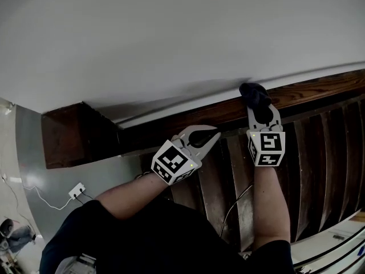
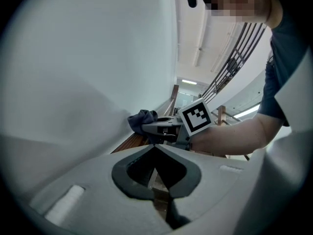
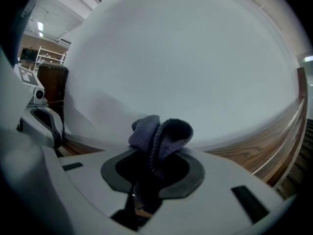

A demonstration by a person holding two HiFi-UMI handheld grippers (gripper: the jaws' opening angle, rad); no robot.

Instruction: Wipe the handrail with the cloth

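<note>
A dark grey cloth (image 1: 255, 95) is bunched on the brown wooden handrail (image 1: 319, 91) that runs along the white wall. My right gripper (image 1: 263, 114) is shut on the cloth, and the cloth (image 3: 161, 132) sticks out past its tips against the wall. The handrail (image 3: 274, 148) curves off to the right in the right gripper view. My left gripper (image 1: 214, 134) is shut with nothing in it, just left of the right one and below the rail. From the left gripper view I see the cloth (image 2: 142, 118) and the right gripper (image 2: 164, 128) ahead of my left gripper's (image 2: 155, 148) meeting tips.
The white wall (image 1: 171, 39) rises right behind the rail. A dark wooden block (image 1: 65, 136) ends the rail at the left. Dark wooden slats (image 1: 319, 164) run below the rail. A wall socket with a white cable (image 1: 76, 190) sits lower left.
</note>
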